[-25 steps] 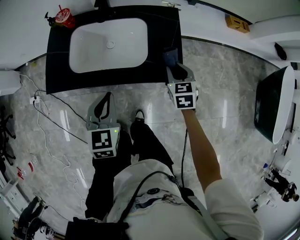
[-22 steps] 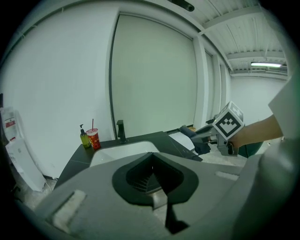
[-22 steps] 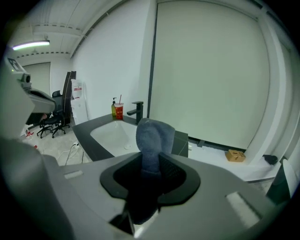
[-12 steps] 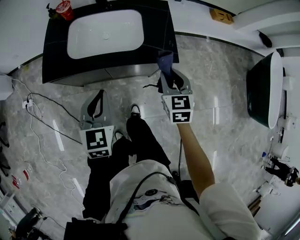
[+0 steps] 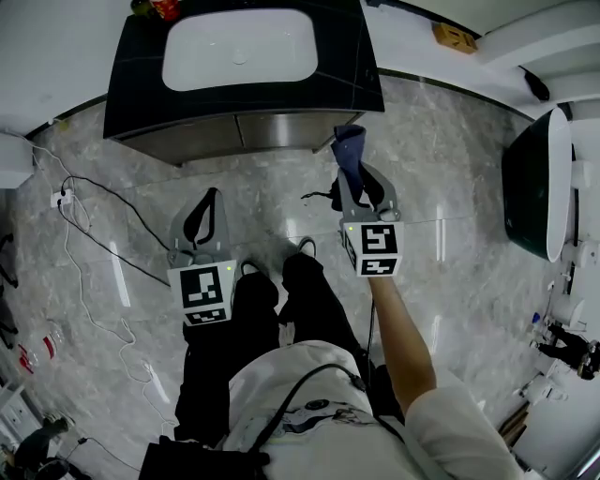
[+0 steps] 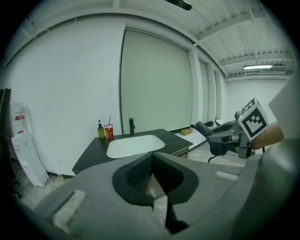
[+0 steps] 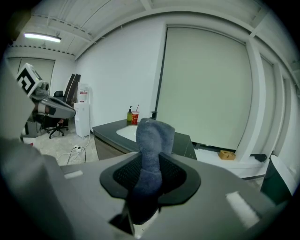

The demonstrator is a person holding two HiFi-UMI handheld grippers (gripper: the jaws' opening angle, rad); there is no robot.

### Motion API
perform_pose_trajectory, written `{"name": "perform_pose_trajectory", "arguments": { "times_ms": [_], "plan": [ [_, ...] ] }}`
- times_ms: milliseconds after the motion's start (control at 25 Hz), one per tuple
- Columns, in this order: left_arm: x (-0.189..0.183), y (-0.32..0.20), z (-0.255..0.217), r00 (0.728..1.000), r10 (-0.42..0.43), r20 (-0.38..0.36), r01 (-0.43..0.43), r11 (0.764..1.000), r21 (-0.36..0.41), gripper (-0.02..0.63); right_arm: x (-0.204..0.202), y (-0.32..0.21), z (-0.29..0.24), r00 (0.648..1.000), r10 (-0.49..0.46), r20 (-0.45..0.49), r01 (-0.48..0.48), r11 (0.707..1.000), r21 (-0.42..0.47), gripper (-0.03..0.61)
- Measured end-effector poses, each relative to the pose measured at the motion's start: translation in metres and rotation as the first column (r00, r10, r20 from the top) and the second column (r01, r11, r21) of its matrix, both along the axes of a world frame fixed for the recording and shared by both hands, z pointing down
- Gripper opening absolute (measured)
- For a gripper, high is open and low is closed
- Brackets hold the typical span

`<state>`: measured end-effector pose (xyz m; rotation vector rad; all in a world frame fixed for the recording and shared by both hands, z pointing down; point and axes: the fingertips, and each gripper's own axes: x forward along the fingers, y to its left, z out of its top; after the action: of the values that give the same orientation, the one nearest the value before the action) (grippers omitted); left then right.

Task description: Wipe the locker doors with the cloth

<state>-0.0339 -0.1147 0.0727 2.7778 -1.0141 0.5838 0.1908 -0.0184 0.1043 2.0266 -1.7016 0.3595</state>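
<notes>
A blue-grey cloth [image 5: 349, 148] sticks up out of my right gripper [image 5: 357, 174], which is shut on it above the marble floor, a little in front of the vanity's right corner. In the right gripper view the cloth [image 7: 153, 140] stands folded between the jaws of the right gripper [image 7: 149, 174]. My left gripper [image 5: 212, 197] hangs lower left over the floor, shut and holding nothing. In its own view the left gripper [image 6: 153, 177] points toward the basin. No locker doors show in any view.
A black vanity [image 5: 141, 84] with a white basin [image 5: 239, 47] and a red cup [image 5: 167, 7] is ahead. Cables [image 5: 84, 220] trail over the floor at left. A dark tub-like object [image 5: 534, 187] stands at right. The person's legs [image 5: 253, 319] are below.
Both grippers have drawn back from the vanity. The right gripper with the cloth was over the counter's corner and is now over the floor. The vanity has slid up the head view.
</notes>
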Motion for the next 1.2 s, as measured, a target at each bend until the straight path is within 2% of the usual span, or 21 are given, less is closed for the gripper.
{"name": "perform_pose_trajectory", "arguments": {
  "times_ms": [120,320,480,560,680,800,920,1080,1200],
  "plan": [
    [-0.001,0.005,0.032,1.000,0.001,-0.018,-0.001,1.000,-0.005,0.003,-0.001,0.006,0.033,1.000,-0.019,-0.019,0.019,1.000,0.021,0.110],
    [0.014,0.007,0.123,0.999,-0.012,-0.050,0.013,1.000,0.023,0.003,0.011,-0.006,0.114,0.994,-0.068,-0.085,0.077,0.991,0.109,0.110],
    [0.017,0.003,0.206,0.998,-0.034,-0.062,0.039,0.996,0.074,0.003,0.030,-0.022,0.175,0.980,-0.098,-0.172,0.131,0.973,0.192,0.110],
    [0.012,-0.001,0.244,0.997,-0.049,-0.061,0.056,0.993,0.105,0.003,0.037,-0.029,0.202,0.956,-0.126,-0.267,0.185,0.960,0.210,0.110],
    [0.006,-0.008,0.292,0.996,-0.070,-0.058,0.078,0.986,0.148,0.003,0.056,-0.035,0.238,0.886,-0.166,-0.434,0.264,0.948,0.176,0.110],
    [0.013,-0.016,0.332,0.997,-0.059,-0.046,0.066,0.979,0.194,0.003,0.083,-0.049,0.257,0.813,-0.165,-0.558,0.311,0.934,0.177,0.110],
    [0.027,-0.022,0.366,0.998,-0.040,-0.046,0.049,0.976,0.214,0.003,0.107,-0.066,0.263,0.714,-0.160,-0.681,0.367,0.914,0.171,0.110],
    [0.047,-0.022,0.399,0.995,-0.025,-0.098,0.048,0.968,0.248,0.003,0.132,-0.075,0.274,0.578,-0.139,-0.804,0.379,0.918,0.114,0.112],
    [0.060,-0.009,0.410,0.993,0.006,-0.122,0.025,0.968,0.250,0.003,0.137,-0.072,0.274,0.508,-0.134,-0.851,0.378,0.922,0.080,0.114]
  ]
}}
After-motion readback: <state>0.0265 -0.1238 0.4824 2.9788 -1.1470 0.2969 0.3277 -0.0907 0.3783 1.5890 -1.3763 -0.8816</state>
